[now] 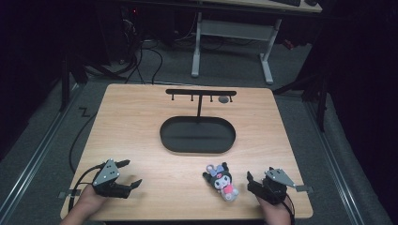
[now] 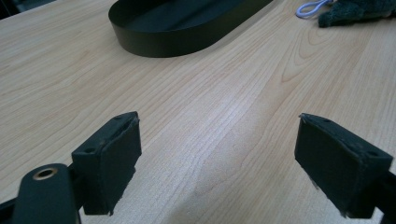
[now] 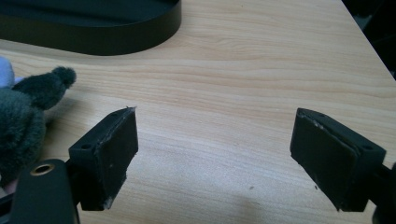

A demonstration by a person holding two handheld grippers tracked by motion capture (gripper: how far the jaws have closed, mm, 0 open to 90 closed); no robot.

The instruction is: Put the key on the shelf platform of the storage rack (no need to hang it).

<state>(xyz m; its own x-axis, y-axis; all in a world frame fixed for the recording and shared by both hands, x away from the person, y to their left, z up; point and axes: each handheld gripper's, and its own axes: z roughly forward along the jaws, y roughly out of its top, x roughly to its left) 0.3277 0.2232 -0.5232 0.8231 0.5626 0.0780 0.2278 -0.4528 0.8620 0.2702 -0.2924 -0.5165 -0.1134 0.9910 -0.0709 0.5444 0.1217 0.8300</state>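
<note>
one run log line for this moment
left gripper: open, empty | right gripper: open, beside plush toy | toy: on table

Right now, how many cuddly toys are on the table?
1. The plush toy lies near the front edge of the table, just beside the right gripper and in front of the black oval tray. Nothing looks hidden inside the tray.

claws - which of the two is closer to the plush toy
The right claw: it sits just beside the plush toy, while the left claw lies across the table.
</note>
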